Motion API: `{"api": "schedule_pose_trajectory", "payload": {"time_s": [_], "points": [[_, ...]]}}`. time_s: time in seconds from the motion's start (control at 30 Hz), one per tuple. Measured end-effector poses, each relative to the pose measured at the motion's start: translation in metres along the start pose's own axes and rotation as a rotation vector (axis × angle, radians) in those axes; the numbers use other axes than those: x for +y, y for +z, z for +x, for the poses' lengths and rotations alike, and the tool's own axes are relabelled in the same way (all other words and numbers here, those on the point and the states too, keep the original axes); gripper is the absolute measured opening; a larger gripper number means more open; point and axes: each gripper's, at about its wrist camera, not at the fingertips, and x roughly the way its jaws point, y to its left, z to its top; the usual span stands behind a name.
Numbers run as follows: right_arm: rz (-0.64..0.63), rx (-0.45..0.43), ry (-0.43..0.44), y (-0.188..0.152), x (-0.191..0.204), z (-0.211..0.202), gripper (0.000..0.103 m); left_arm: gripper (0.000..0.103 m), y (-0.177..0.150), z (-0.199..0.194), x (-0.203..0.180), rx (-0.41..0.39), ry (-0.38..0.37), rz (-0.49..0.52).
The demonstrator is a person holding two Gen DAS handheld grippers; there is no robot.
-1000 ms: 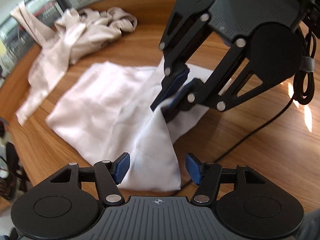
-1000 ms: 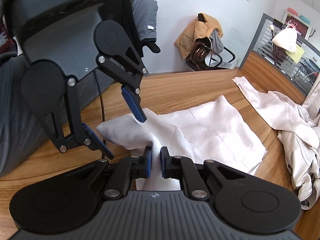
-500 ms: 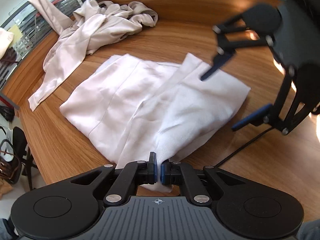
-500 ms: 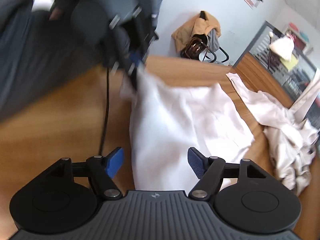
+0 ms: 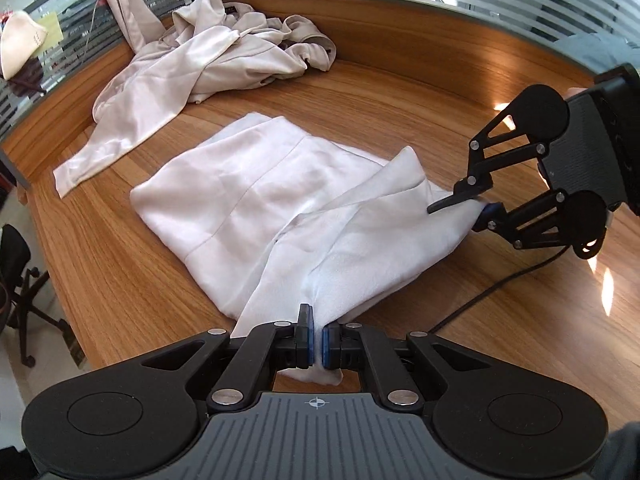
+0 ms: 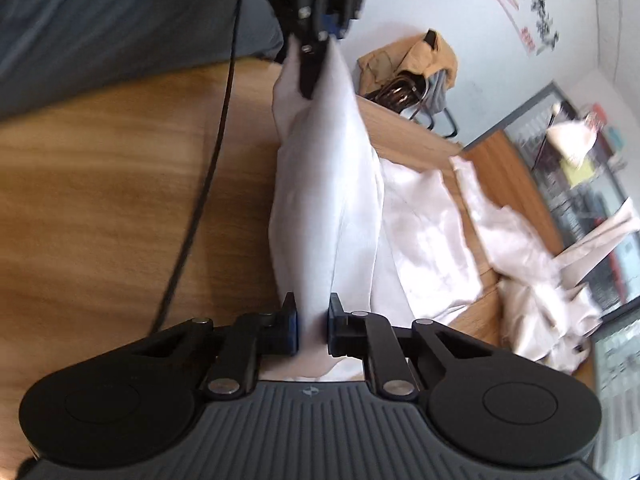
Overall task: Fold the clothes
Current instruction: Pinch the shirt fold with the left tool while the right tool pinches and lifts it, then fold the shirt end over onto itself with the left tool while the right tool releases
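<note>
Left gripper (image 5: 316, 340): jaws pinched tight on a corner of the white garment (image 5: 256, 200), cloth squeezed between the blue pads. That corner is lifted off the table (image 5: 120, 280).

Right gripper (image 6: 313, 328): jaws closing, with a bunch of the same garment between them. In the right wrist view the pads already sit against the cloth on both sides, so it reads as a grip just being made. The left wrist view shows this gripper at the garment's other near corner, fingers narrow around the fabric.

Garment position: mid-table. Far part lies flat and fairly smooth with a seam line showing; near edge is raised and stretched into a ridge between the two grippers.

Second item: beige garment (image 5: 192, 68), crumpled in a heap further back by the table's raised rim. Not touched.

Progress (judgement): early. White garment looks spread out or perhaps folded once; which one cannot be told. Both near corners are now secured, the set-up for carrying that edge over the flat part. No finished fold is visible. Remaining: complete this fold, any further folds, smoothing, then the whole beige piece.

Cable (image 5: 480, 300) trails across the table just beside the near edge.
</note>
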Motion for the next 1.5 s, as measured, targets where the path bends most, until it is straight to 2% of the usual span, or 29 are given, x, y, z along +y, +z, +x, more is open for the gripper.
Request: {"api": "schedule_pose_trajectory", "payload": {"time_s": [0.13, 0.2, 0.4, 0.6, 0.77, 0.83, 0.97, 1.07, 1.13, 1.2, 1.33, 1.43, 1.5], "points": [[0.143, -0.005, 0.091, 0.020, -0.013, -0.020, 0.012, 0.006, -0.011, -0.014, 0.013, 0.022, -0.072, -0.060], [0.218, -0.007, 0.150, 0.030, -0.019, -0.031, 0.012, 0.006, -0.017, -0.019, 0.023, 0.046, -0.137, -0.109], [0.500, -0.014, 0.413, 0.042, -0.051, -0.044, 0.012, 0.006, -0.024, -0.018, 0.075, 0.077, -0.367, -0.407], [0.845, -0.006, 0.498, 0.015, -0.099, -0.015, 0.012, 0.007, -0.013, 0.015, 0.106, 0.078, -0.370, -0.535], [0.960, -0.005, 0.463, -0.004, -0.123, 0.007, 0.014, 0.007, -0.001, 0.042, 0.125, 0.068, -0.348, -0.581], [0.986, -0.003, 0.440, -0.011, -0.128, 0.014, 0.019, 0.007, 0.002, 0.049, 0.129, 0.068, -0.337, -0.581], [1.015, 0.007, 0.389, -0.020, -0.137, 0.028, 0.021, 0.009, 0.003, 0.064, 0.139, 0.067, -0.315, -0.591], [1.025, 0.028, 0.318, -0.023, -0.140, 0.041, 0.032, 0.018, 0.002, 0.064, 0.148, 0.013, -0.305, -0.626], [1.028, 0.055, 0.260, -0.024, -0.139, 0.049, 0.054, 0.036, 0.002, 0.053, 0.155, -0.050, -0.299, -0.657], [1.014, 0.064, 0.205, -0.023, -0.137, 0.051, 0.059, 0.043, 0.002, 0.039, 0.160, -0.114, -0.283, -0.679], [0.988, 0.055, 0.094, -0.016, -0.134, 0.042, 0.068, 0.043, 0.002, 0.018, 0.158, -0.146, -0.236, -0.648], [0.954, 0.034, 0.010, -0.007, -0.132, 0.029, 0.069, 0.043, 0.002, 0.009, 0.142, -0.136, -0.201, -0.565], [0.929, 0.003, -0.018, -0.001, -0.128, 0.019, 0.069, 0.043, 0.001, 0.008, 0.128, -0.132, -0.209, -0.512]]}}
